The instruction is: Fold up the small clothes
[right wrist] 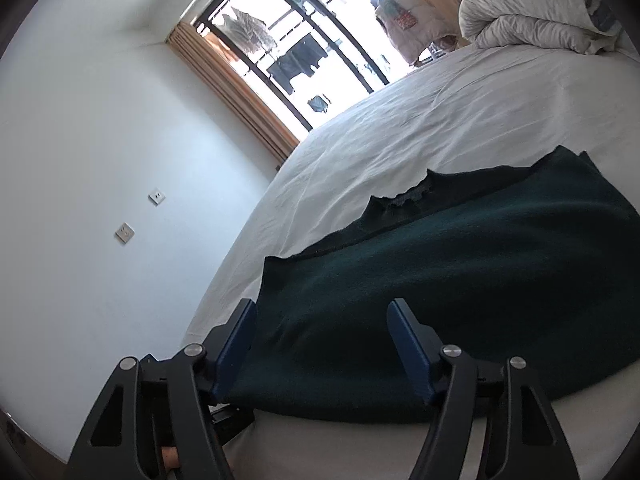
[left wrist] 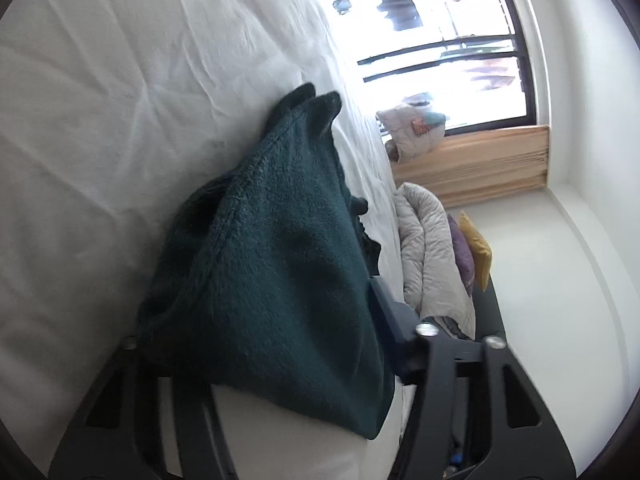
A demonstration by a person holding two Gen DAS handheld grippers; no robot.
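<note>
Right wrist view shows the right gripper (right wrist: 324,344) spread over the green garment (right wrist: 460,280); left view's cloth hides the left gripper (left wrist: 256,340), grip perhaps unreadable.

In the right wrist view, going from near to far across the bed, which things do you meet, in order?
Right tool → dark green garment → bare white sheet → rolled grey duvet.

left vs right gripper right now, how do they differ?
The left gripper has the dark green garment draped over it, hiding one finger; the right gripper shows both blue pads bare. The right gripper's jaws are wide open with the garment's edge between them; whether the left is gripping cannot be told. Both reach over the white bed sheet.
</note>
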